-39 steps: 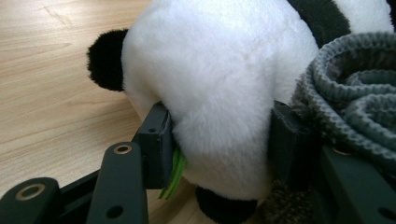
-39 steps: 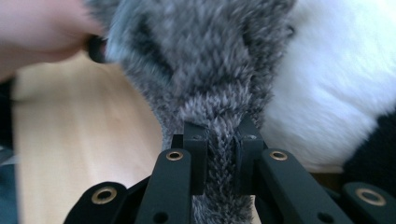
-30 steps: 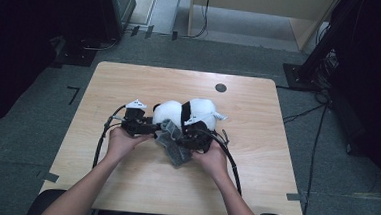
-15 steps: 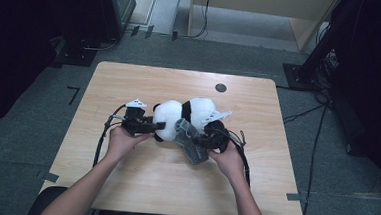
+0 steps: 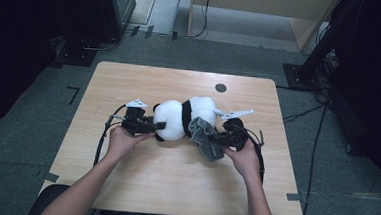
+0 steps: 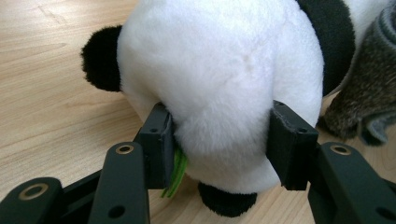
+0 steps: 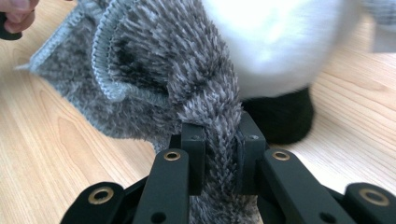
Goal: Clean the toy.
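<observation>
A white and black plush panda (image 5: 183, 116) lies on its side in the middle of the wooden table (image 5: 138, 184). My left gripper (image 5: 158, 127) is shut on its white head (image 6: 219, 70), one pad pressing each side; a green strand (image 6: 176, 175) pokes out by the left pad. A grey fuzzy knitted cloth (image 5: 204, 136) hangs off the panda's body. My right gripper (image 5: 221, 137) is shut on a bunched fold of that grey cloth (image 7: 177, 79), close to the panda's white body (image 7: 275, 42) and a black foot (image 7: 280, 116). In the right gripper view the right gripper (image 7: 222, 149) pinches the fold tightly.
A small black round spot (image 5: 220, 88) sits near the table's far edge. Cables (image 5: 311, 112) run over the floor to the right, beside a dark stand (image 5: 300, 74). Tape marks (image 5: 51, 177) lie at the table's near corners. The other hand (image 7: 16, 14) shows top left.
My right gripper has moved to the right and slightly up with the grey cloth, stretching it away from the panda. The left gripper and the panda's head have stayed put.
</observation>
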Action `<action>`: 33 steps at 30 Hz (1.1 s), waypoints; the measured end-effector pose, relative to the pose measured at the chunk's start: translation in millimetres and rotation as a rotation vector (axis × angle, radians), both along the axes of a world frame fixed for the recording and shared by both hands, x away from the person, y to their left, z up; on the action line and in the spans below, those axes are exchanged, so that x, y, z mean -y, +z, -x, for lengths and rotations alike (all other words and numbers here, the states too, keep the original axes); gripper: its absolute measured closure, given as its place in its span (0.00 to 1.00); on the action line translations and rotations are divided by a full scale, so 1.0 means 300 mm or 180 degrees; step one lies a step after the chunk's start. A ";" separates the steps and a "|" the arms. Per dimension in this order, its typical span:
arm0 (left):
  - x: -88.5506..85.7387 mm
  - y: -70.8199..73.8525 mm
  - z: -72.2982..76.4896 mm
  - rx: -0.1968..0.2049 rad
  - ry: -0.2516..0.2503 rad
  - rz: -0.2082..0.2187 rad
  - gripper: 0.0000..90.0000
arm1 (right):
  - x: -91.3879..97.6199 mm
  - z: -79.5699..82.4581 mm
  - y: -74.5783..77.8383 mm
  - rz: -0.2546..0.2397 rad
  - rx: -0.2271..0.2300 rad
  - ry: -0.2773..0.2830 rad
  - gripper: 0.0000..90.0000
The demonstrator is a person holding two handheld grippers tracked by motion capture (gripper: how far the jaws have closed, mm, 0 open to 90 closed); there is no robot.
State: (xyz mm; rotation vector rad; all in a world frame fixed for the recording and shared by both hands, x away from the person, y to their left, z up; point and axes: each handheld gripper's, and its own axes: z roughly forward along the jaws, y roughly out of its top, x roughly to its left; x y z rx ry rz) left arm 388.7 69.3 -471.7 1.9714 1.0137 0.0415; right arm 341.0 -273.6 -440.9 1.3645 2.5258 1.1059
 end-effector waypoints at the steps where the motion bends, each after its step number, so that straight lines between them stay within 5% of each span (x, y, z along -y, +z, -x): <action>1: 0.000 0.000 0.000 -0.0001 0.0004 0.0004 0.54 | 0.011 -0.001 0.002 -0.0007 0.0013 -0.0031 0.88; 17: 0.002 -0.001 -0.001 0.0005 0.0008 0.0015 0.54 | 0.141 -0.053 -0.030 -0.0123 -0.0028 -0.0611 0.88; 26: -0.001 -0.001 -0.004 -0.0020 0.0005 0.0045 0.54 | 0.163 -0.078 -0.052 -0.0084 0.0004 -0.0752 0.88; 33: 0.001 0.008 0.001 -0.0025 0.0046 0.0088 0.56 | 0.189 -0.046 0.028 -0.0151 0.0213 -0.0812 0.88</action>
